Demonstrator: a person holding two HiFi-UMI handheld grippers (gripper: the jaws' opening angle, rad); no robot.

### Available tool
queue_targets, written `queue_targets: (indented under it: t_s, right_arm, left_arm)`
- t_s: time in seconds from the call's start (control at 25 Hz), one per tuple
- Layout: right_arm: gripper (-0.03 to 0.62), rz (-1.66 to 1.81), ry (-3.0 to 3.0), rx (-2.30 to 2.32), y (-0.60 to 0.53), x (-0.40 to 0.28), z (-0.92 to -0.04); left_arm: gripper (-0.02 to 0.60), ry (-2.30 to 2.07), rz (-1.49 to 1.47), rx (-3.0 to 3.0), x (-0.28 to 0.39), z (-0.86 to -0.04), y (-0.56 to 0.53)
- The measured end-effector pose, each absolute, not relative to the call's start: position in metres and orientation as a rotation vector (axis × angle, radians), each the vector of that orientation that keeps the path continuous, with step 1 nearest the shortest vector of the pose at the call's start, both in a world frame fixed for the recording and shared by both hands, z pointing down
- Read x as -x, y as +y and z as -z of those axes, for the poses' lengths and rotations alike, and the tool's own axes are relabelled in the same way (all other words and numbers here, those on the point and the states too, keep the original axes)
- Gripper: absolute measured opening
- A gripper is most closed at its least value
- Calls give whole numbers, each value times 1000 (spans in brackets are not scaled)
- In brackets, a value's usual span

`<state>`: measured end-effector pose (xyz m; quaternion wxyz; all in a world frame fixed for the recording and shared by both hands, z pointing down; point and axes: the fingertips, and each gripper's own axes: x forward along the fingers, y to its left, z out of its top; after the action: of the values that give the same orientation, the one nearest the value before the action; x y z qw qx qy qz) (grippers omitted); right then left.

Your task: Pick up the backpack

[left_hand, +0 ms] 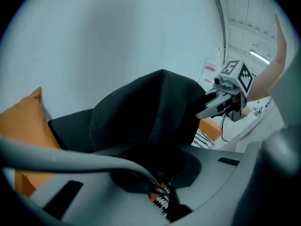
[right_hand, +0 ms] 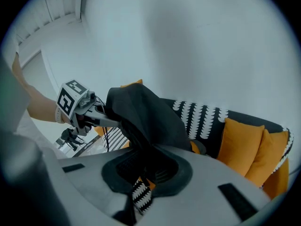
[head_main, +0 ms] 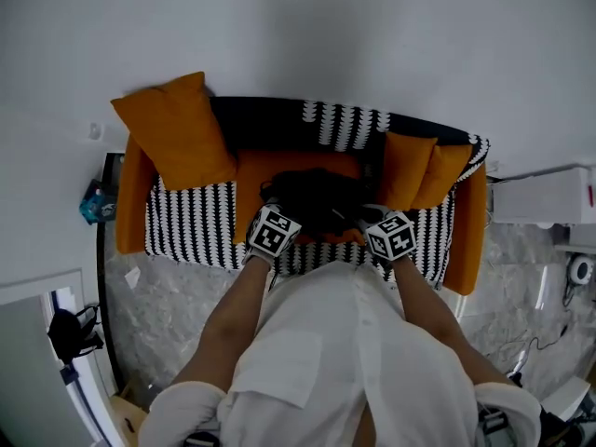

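Observation:
The black backpack [head_main: 317, 203] lies on the seat of an orange sofa [head_main: 133, 198] covered with a black-and-white patterned throw [head_main: 191, 223]. My left gripper [head_main: 284, 214] is at the pack's left side and my right gripper [head_main: 368, 218] at its right side. In the left gripper view the black fabric [left_hand: 150, 112] bunches up out of my left gripper [left_hand: 160, 175], whose jaws are shut on it; the right gripper [left_hand: 211, 106] bites the far edge. In the right gripper view my right gripper [right_hand: 146, 168] is shut on the backpack [right_hand: 141, 117], and the left gripper [right_hand: 106, 120] holds the other side.
A large orange cushion [head_main: 177, 128] leans at the sofa's left back, two smaller ones [head_main: 424, 170] at the right. A white cabinet [head_main: 549, 194] and cables stand to the right, and a black bag [head_main: 70, 333] lies on the marbled floor at the left.

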<state>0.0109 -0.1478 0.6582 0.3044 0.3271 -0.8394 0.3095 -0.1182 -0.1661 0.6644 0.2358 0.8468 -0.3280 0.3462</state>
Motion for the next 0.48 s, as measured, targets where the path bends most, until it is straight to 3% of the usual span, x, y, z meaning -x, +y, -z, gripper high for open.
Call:
queue_targets:
  t_s: [0.48]
  right_arm:
    - [38, -701, -2376, -865, -152, 4, -588]
  left_arm:
    - [52, -1016, -723, -2382, 131, -584, -157]
